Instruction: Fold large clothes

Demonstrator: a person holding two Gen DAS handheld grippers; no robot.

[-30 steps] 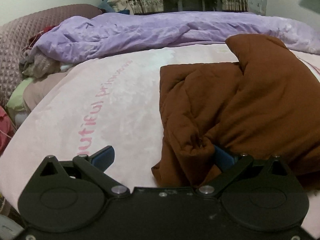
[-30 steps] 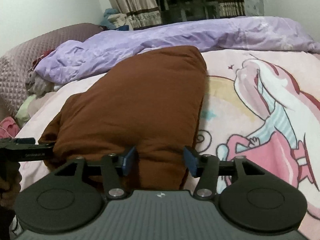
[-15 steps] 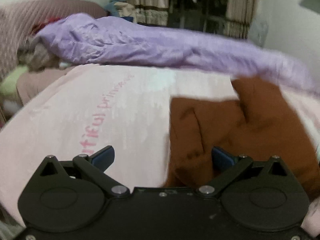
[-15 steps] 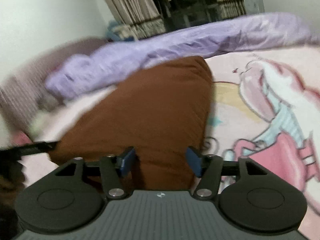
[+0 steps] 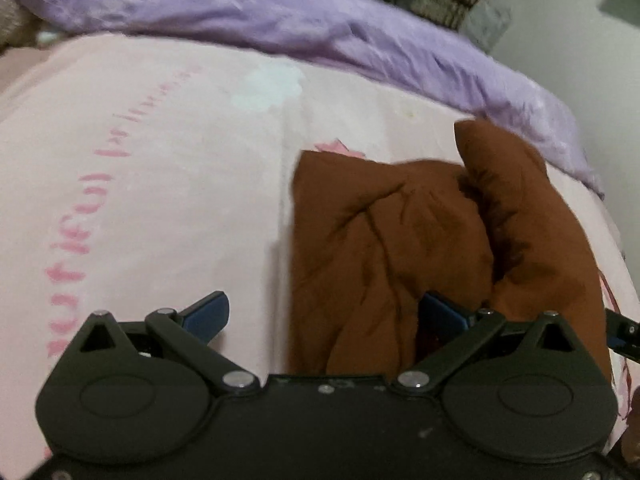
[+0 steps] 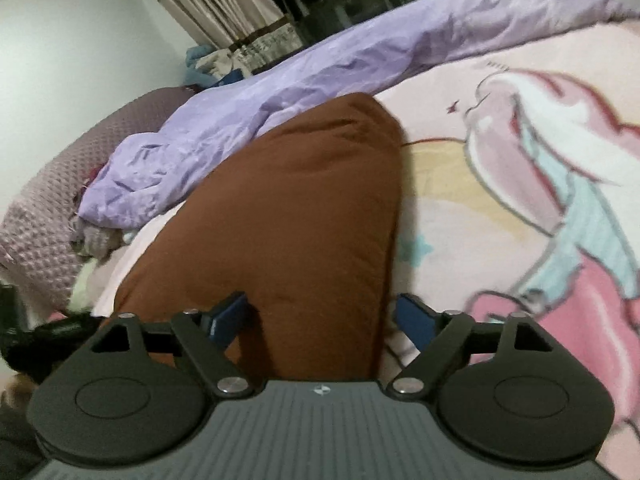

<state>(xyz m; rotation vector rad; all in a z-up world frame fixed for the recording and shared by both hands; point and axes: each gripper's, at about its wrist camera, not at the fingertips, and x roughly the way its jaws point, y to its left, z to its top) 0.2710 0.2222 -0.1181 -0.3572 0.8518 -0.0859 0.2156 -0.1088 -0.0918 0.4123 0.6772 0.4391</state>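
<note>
A brown garment lies folded on the pink bedsheet, its left edge straight and a thicker fold rising on its right. My left gripper hovers over its near edge, open wide, with the cloth under the right fingertip but not pinched. In the right wrist view the same brown garment fills the middle as a smooth mound. My right gripper straddles its near end; its jaws are opening and the pads stand clear of the cloth. The right gripper's tip shows at the left view's edge.
A crumpled purple quilt runs along the far side of the bed. A quilted mauve headboard with a small heap of clothes stands at the left. The sheet's cartoon print covers the right. Curtains hang behind.
The right gripper's jaws have spread much wider around the brown garment. The left gripper has shifted and tipped down, and the cloth once bunched at its right finger now lies flatter.
</note>
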